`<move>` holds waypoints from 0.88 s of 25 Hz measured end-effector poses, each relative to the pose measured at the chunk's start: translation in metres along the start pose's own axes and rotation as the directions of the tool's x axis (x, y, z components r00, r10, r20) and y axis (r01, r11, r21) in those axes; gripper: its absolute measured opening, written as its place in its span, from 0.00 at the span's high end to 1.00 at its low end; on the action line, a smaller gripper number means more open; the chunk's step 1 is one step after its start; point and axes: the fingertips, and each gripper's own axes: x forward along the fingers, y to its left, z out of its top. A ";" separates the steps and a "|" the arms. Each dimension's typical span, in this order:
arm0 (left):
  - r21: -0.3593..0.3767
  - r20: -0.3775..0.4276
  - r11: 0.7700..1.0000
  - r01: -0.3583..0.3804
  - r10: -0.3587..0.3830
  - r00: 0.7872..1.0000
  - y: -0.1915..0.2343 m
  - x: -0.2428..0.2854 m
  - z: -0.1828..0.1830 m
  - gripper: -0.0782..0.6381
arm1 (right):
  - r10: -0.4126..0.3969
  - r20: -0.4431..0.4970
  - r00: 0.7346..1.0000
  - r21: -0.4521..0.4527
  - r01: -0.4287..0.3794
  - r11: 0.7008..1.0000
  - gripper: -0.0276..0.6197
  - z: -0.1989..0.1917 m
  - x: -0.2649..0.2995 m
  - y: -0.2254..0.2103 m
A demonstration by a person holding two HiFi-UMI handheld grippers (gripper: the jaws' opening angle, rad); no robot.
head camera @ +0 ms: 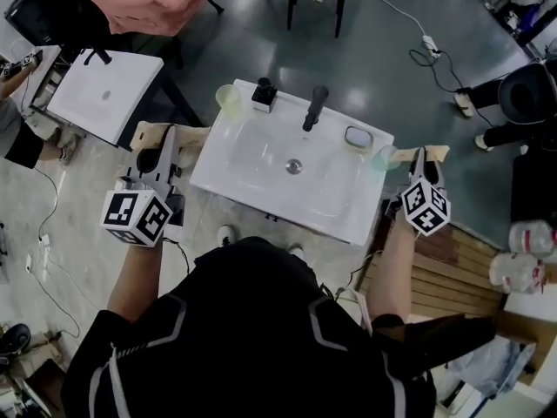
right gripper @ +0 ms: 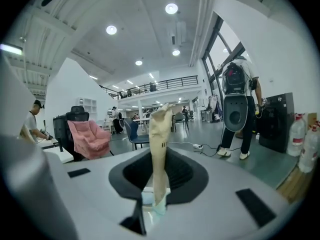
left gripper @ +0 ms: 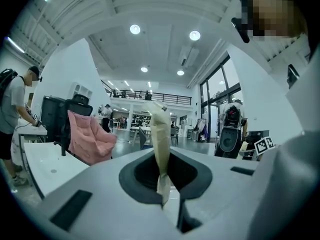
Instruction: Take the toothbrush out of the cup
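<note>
Washbasin [head camera: 252, 168] in the head view has a teal cup [head camera: 385, 157] at its right edge, just beside the right tongs [head camera: 420, 153]; the toothbrush cannot be made out. Left gripper view: left tongs [left gripper: 156, 109] pressed together, empty. Right gripper view: tongs narrow, closed on a pale teal bit [right gripper: 152, 205] low between them.

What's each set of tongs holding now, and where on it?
Right tongs pinch the pale translucent cup, apparently by its rim. Left tongs are shut and empty.
</note>
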 end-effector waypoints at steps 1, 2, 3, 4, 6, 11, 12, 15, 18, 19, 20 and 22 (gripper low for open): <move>-0.004 0.003 1.000 0.009 -0.009 1.000 0.003 0.002 0.001 0.87 | 0.004 0.010 1.000 0.004 -0.004 1.000 0.86 0.008 -0.004 0.004; -0.008 0.004 1.000 0.019 -0.019 1.000 0.006 0.004 0.001 0.87 | 0.010 0.021 1.000 0.004 -0.010 1.000 0.86 0.016 -0.009 0.009; -0.013 0.005 0.999 0.031 -0.031 1.000 0.009 0.007 0.001 0.87 | 0.016 0.031 0.999 0.001 -0.016 1.000 0.86 0.024 -0.015 0.014; -0.021 0.006 0.999 0.044 -0.044 0.999 0.011 0.010 0.002 0.87 | 0.021 0.041 0.999 -0.003 -0.021 1.000 0.86 0.032 -0.020 0.020; -0.036 0.009 0.996 0.077 -0.077 0.997 0.012 0.017 0.003 0.87 | 0.024 0.057 0.998 -0.012 -0.023 1.000 0.86 0.048 -0.031 0.029; -0.040 0.018 0.989 0.145 -0.144 0.989 0.011 0.031 0.011 0.87 | 0.027 0.092 0.995 -0.008 -0.026 1.000 0.86 0.081 -0.062 0.048; -0.041 0.020 0.987 0.156 -0.155 0.988 0.011 0.034 0.013 0.87 | 0.029 0.098 0.995 -0.010 -0.028 1.000 0.86 0.087 -0.067 0.052; -0.043 0.028 0.980 0.195 -0.194 0.981 0.009 0.042 0.020 0.87 | 0.038 0.122 0.992 -0.002 -0.038 0.999 0.86 0.105 -0.087 0.061; -0.018 0.035 0.974 0.226 -0.225 0.974 0.006 0.048 0.027 0.87 | 0.053 0.151 0.987 -0.018 -0.051 0.999 0.86 0.123 -0.105 0.073; -0.010 0.038 0.973 0.232 -0.232 0.972 0.006 0.050 0.030 0.87 | 0.061 0.156 0.986 -0.030 -0.057 0.998 0.86 0.127 -0.111 0.077; -0.007 0.042 0.971 0.239 -0.239 0.970 0.006 0.052 0.034 0.87 | 0.068 0.160 0.985 -0.043 -0.061 0.997 0.86 0.131 -0.117 0.081; -0.012 0.055 0.967 0.254 -0.253 0.966 0.004 0.056 0.040 0.87 | 0.078 0.166 0.983 -0.065 -0.068 0.996 0.86 0.138 -0.129 0.088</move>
